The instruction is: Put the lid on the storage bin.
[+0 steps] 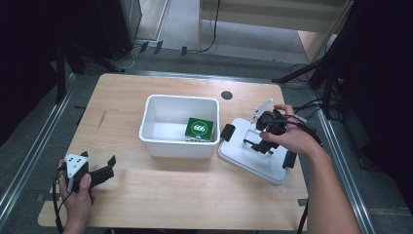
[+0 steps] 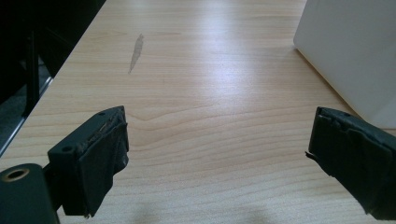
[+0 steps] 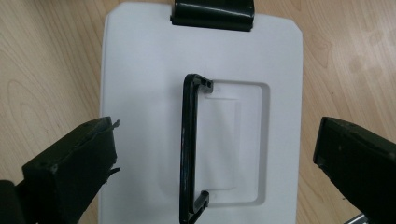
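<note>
The right tongs (image 1: 261, 138) hang over the white lid (image 1: 253, 158), which lies flat on the counter (image 1: 160, 195) at the right, just beside the white bin (image 1: 179, 126). The person's right hand (image 1: 287, 136) grips the tool from the far right side, the forearm running in from the near right edge and the wrist bent so the tongs point down at the lid. In the right gripper view the right tongs (image 3: 212, 168) are spread wide, released, with one jaw at each side of the lid (image 3: 140, 93) and the black handle (image 3: 189, 149) standing up between them, apart from both. The handle rises from a shallow recess in the middle of the lid. A black latch (image 3: 212, 14) sits at the lid's far edge in that view; the high view shows latches at the lid's left and right ends.

The left tongs (image 1: 103, 171) rest low at the near left corner of the counter, held in the left hand (image 1: 78, 192), which wraps the body of the tool with the grey plate on top. They point right, toward the bin, and are well apart from it. In the left gripper view the left tongs (image 2: 217, 158) are open, grasping nothing, with bare wood (image 2: 210, 93) between the jaws and the bin's white wall (image 2: 355, 51) at the far right.

Inside the bin lies a green box (image 1: 199, 128) marked 666, against its near right corner.
</note>
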`<state>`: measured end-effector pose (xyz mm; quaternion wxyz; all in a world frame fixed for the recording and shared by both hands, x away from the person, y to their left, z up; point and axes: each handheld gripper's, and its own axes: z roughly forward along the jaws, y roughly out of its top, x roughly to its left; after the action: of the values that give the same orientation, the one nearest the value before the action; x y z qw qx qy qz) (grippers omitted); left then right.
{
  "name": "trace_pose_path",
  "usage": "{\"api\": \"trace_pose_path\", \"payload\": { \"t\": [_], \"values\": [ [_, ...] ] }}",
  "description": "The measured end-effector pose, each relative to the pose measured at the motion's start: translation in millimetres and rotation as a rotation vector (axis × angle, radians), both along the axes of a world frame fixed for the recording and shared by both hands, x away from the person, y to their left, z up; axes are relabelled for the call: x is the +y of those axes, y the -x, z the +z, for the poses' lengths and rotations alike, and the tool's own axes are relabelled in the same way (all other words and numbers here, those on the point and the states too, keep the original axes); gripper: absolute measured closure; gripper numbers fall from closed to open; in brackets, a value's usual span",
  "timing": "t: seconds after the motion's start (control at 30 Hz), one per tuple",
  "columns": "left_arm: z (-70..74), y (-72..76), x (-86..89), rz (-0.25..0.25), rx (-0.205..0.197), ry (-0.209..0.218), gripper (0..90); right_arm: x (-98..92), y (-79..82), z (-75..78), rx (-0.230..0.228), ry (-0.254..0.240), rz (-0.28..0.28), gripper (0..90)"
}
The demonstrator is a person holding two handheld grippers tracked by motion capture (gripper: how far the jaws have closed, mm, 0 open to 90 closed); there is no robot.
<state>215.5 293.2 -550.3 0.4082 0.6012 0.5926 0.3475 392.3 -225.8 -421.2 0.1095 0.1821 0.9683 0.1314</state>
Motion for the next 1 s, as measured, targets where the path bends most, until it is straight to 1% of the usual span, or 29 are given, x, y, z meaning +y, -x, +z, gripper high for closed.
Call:
{"api": "trace_pose_path", "payload": {
  "t": [0.13,0.17,0.2,0.23,0.33,0.37,0.43,0.5,0.57,0.6,0.63,0.7,0.8,0.87,0.9,0.93,0.97,1.0],
  "values": [
    [0.1,0.1,-0.1,0.000,0.001,-0.001,5.5,-2.0,0.2,-5.0,0.007,0.007,-0.005,0.0],
    [-0.1,-0.1,-0.1,0.000,0.000,0.001,5.5,-2.7,0.4,-8.5,0.009,0.009,-0.011,0.0],
    [-0.1,-0.1,-0.1,0.000,0.000,0.001,5.5,-2.7,0.4,-8.5,0.009,0.009,-0.011,0.0],
    [0.0,0.0,-0.1,0.000,0.001,-0.001,5.5,-3.6,0.9,-12.0,0.020,0.009,-0.024,0.0],
    [-0.1,-0.1,0.0,0.000,0.000,0.000,5.5,-4.9,0.4,-15.5,0.021,0.011,-0.029,0.0],
    [0.0,-0.1,-0.1,0.001,0.001,-0.001,5.5,-6.2,-0.1,-18.5,0.032,0.007,-0.035,0.0],
    [0.0,-0.1,-0.1,0.001,0.001,-0.001,5.5,-6.6,-0.1,-19.6,0.036,0.005,-0.038,0.0],
    [0.0,-0.1,-0.1,0.001,0.000,-0.001,5.5,-7.5,0.2,-24.5,0.046,0.007,-0.043,0.0],
    [0.0,-0.2,-0.1,0.001,0.001,-0.001,5.5,-7.7,0.3,-25.5,0.050,0.009,-0.044,0.0],
    [0.0,-0.2,-0.1,0.001,0.001,-0.001,5.5,-8.2,0.3,-27.7,0.043,0.011,-0.038,0.0],
    [0.0,-0.2,-0.2,0.001,0.001,-0.001,5.5,-8.8,0.7,-29.1,0.053,0.013,-0.043,0.0],
    [0.0,-0.3,-0.3,0.001,0.001,-0.002,5.5,-9.5,0.4,-29.8,0.057,0.009,-0.044,0.0],
    [-0.1,-0.3,-0.5,0.001,0.000,-0.004,5.5,-10.6,0.5,-32.2,0.055,0.009,-0.055,0.2],
    [-0.1,-0.4,-0.6,0.001,0.000,-0.003,5.5,-10.4,1.3,-34.8,0.042,0.028,-0.059,5.3],
    [-0.2,-0.3,-0.7,0.001,-0.001,-0.004,5.5,-9.5,2.2,-38.5,0.025,0.050,-0.065,11.4],
    [-0.2,-0.3,-0.7,0.001,-0.001,-0.004,5.5,-9.5,2.2,-38.5,0.025,0.050,-0.065,11.4],
    [-0.1,-0.3,-0.7,0.001,-0.001,-0.004,5.5,-9.2,2.4,-39.8,0.020,0.054,-0.067,14.6],
    [-0.1,-0.3,-0.6,0.001,-0.001,-0.003,5.5,-8.3,3.4,-42.7,0.023,0.067,-0.066,20.2]
  ]
}}
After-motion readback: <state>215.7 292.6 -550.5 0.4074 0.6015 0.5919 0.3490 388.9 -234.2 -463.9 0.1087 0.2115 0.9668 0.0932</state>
